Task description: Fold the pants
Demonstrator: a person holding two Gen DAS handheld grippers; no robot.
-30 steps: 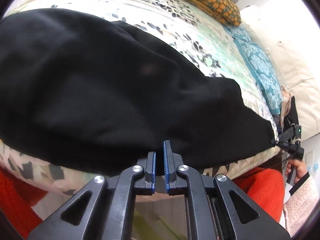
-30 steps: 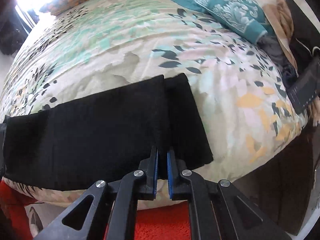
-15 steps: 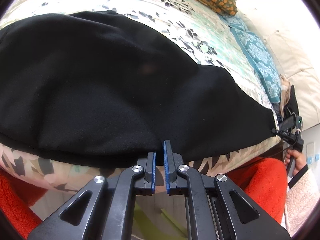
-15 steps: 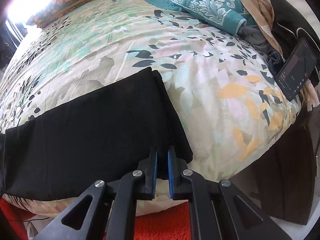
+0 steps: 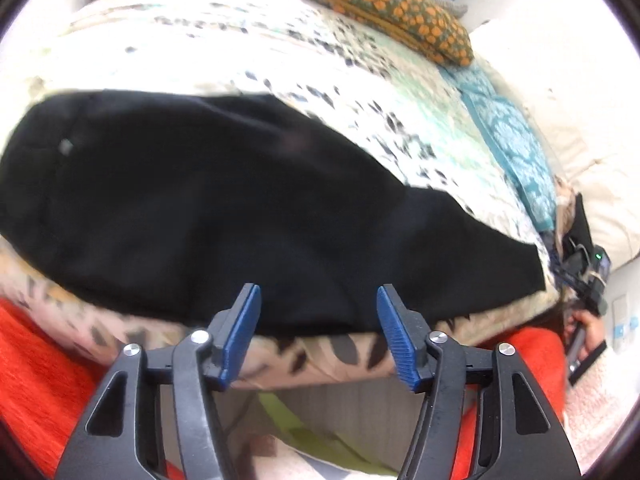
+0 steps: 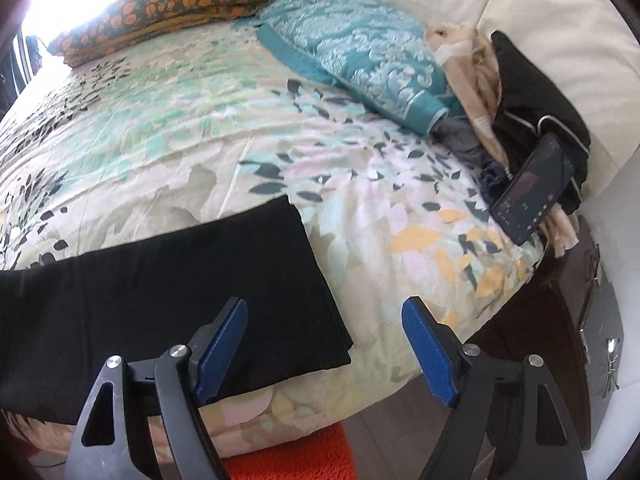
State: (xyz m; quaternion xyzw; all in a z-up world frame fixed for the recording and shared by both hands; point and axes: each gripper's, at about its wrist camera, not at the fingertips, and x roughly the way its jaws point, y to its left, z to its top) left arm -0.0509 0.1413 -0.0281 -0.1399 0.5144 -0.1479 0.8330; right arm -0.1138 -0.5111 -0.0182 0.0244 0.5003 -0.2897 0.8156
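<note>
Black pants [image 5: 224,208] lie flat along the near edge of a bed, the wide waist end at the left and the legs running right. The leg end [image 6: 208,300] shows in the right wrist view, with the hem edge near the bed's front. My left gripper [image 5: 318,304] is open and empty just above the near edge of the pants' middle. My right gripper [image 6: 324,320] is open and empty over the hem corner, its left finger over the cloth. In the left wrist view the other gripper [image 5: 588,280] appears at the far right.
The floral bedspread [image 6: 200,128] covers the bed. An orange-patterned pillow [image 6: 168,0] and a teal pillow [image 6: 360,56] lie at the back. Clothes and a dark phone [image 6: 532,188] sit at the right edge. A dark nightstand [image 6: 560,340] stands right; red rug [image 5: 32,380] below.
Both grippers have opened and let go of the pants, which now lie flat. Both have drawn back a little from the cloth.
</note>
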